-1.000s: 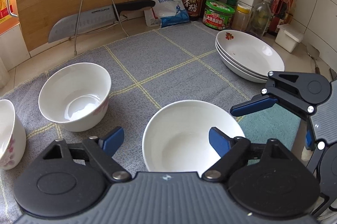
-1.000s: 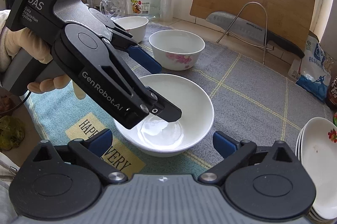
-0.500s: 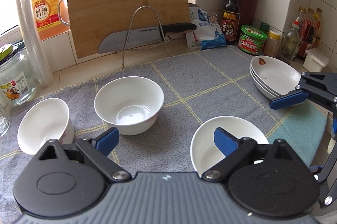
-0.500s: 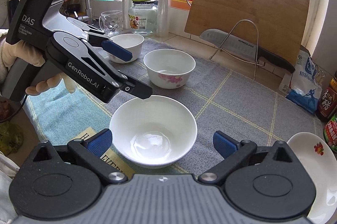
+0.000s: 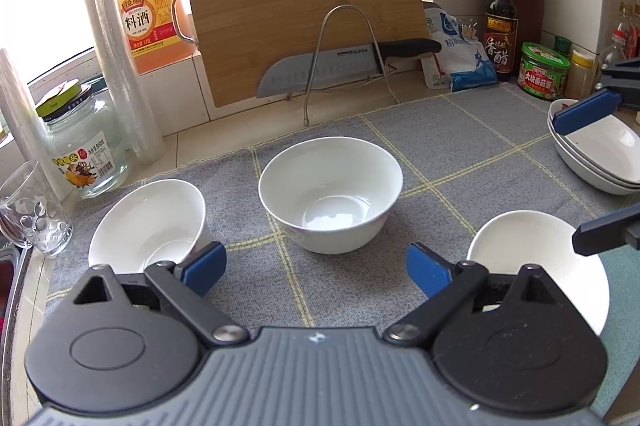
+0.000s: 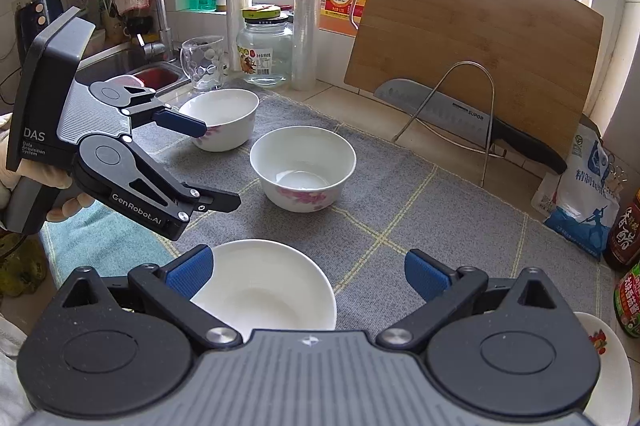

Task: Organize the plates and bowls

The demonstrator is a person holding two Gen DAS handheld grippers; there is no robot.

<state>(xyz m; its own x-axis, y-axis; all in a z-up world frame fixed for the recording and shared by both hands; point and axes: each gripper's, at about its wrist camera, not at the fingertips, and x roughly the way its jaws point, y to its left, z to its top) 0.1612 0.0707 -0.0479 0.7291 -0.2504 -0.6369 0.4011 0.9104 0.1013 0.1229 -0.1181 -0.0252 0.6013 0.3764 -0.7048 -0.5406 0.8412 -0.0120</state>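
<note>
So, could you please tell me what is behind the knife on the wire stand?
A bamboo cutting board leans upright behind the knife and its wire stand. The board hides the wall directly behind it, so nothing there can be seen.

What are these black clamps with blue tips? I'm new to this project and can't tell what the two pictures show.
They are hand-held grippers, one in each of a person's hands, each carrying a camera that looks along its two fingers. One picture is from the left gripper, the other from the right gripper; each also sees the other. Both stand open and hold nothing. On the grey mat sit three white bowls: the far bowl, the middle bowl and the near bowl. A stack of plates lies at the right.
</note>
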